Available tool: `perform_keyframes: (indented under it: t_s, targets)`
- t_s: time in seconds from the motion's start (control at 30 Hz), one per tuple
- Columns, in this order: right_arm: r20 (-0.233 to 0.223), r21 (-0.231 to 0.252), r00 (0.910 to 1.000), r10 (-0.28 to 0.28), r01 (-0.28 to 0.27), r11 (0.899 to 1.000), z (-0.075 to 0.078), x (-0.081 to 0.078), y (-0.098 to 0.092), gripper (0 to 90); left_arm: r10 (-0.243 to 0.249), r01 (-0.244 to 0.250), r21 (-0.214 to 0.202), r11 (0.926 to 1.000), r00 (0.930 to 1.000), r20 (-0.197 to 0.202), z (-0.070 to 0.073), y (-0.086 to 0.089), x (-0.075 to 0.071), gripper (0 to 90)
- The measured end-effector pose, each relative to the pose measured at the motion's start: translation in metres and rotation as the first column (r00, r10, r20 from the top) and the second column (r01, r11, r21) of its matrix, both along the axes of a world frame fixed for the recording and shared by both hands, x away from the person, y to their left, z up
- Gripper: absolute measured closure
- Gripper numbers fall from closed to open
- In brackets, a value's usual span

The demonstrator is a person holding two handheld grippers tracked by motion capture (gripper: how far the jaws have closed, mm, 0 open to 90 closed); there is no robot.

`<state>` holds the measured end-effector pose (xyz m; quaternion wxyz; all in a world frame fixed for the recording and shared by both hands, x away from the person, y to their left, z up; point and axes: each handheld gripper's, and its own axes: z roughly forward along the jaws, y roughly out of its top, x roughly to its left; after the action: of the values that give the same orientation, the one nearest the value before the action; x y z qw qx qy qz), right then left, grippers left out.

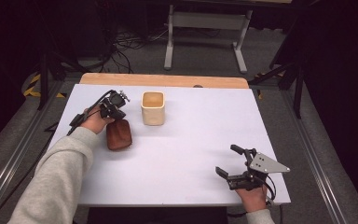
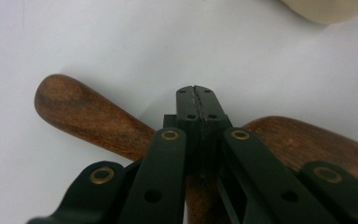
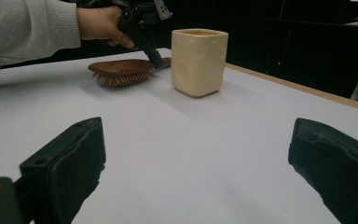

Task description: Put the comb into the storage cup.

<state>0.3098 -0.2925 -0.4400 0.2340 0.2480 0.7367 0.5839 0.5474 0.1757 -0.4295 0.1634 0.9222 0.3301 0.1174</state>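
Pressing down on wooden hairbrush (image 1: 119, 135), left tool (image 1: 116, 112) jaws shut, gripping nothing; right tool (image 1: 228, 161) wide open.

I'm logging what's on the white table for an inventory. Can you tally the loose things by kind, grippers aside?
Wooden hairbrush: 1, lying bristles down
Cream cup: 1, standing upright
Total: 2
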Motion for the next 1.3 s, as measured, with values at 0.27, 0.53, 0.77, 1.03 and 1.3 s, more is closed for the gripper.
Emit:
perform_keyframes:
  t_s: [0.27,0.53,0.77,1.03,1.3]
  targets:
    - [-0.001,0.0,1.0,0.006,-0.006,1.0,0.0,0.001,0.002,4.4,0.034,-0.034,0.0,0.9994,0.9994,-0.011,-0.002,0.016,-0.002,90.0]
    - [-0.003,0.002,1.0,0.007,-0.007,1.0,0.0,0.003,0.002,4.4,0.047,-0.047,0.015,0.9988,0.9981,-0.04,-0.005,0.03,-0.006,90.0]
    - [-0.002,0.004,1.0,0.009,-0.009,1.0,0.0,0.003,0.002,4.4,0.05,-0.048,0.036,0.9982,0.9971,-0.058,-0.004,0.038,-0.013,90.0]
    - [-0.002,0.008,0.9999,0.011,-0.011,1.0,0.0,0.005,0.003,4.4,0.044,-0.039,0.06,0.9974,0.9958,-0.08,-0.003,0.045,-0.022,90.0]
    - [-0.003,0.009,0.9999,0.014,-0.014,1.0,0.001,0.006,0.004,4.4,0.039,-0.034,0.047,0.9983,0.9927,-0.114,-0.003,0.054,-0.028,90.0]
